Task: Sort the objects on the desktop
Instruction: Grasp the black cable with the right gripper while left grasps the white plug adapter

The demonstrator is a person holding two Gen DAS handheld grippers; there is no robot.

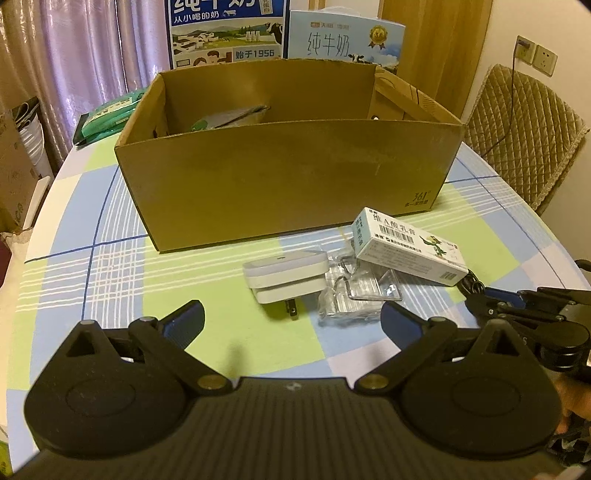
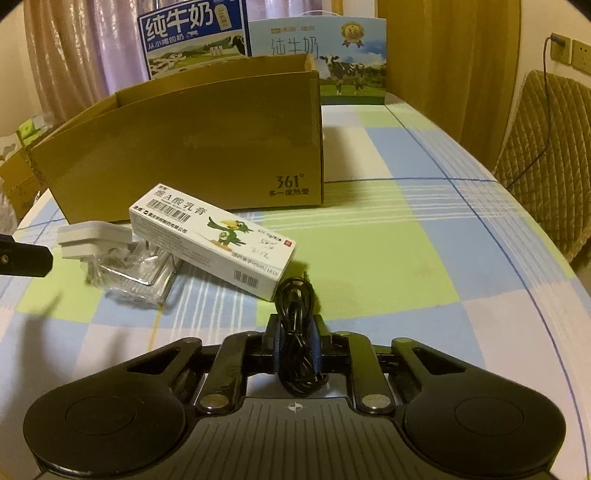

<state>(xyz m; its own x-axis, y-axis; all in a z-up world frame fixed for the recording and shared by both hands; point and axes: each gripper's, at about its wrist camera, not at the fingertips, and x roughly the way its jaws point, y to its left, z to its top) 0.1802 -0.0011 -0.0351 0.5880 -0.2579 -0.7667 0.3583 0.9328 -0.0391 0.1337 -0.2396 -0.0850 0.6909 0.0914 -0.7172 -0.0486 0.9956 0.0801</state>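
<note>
My left gripper (image 1: pixel 293 320) is open just above the checked tablecloth, with nothing between its fingers. Just ahead of it lie a white plug adapter (image 1: pixel 286 275), a clear plastic packet with metal hooks (image 1: pixel 354 291) and a white ointment box (image 1: pixel 406 247). Behind them stands an open cardboard box (image 1: pixel 288 184) with some items inside. My right gripper (image 2: pixel 295 334) is shut on a coiled black cable (image 2: pixel 293 295), close to the ointment box (image 2: pixel 214 240). The adapter (image 2: pixel 92 236), packet (image 2: pixel 136 273) and cardboard box (image 2: pixel 184 147) show there too. The right gripper (image 1: pixel 476 295) enters the left wrist view from the right.
Two milk cartons (image 1: pixel 229 33) stand behind the cardboard box. A green packet (image 1: pixel 110 112) lies at its left. A quilted chair (image 1: pixel 524 129) stands past the table's right edge, below a wall socket (image 1: pixel 535 55). Checked cloth (image 2: pixel 406 240) stretches to the right.
</note>
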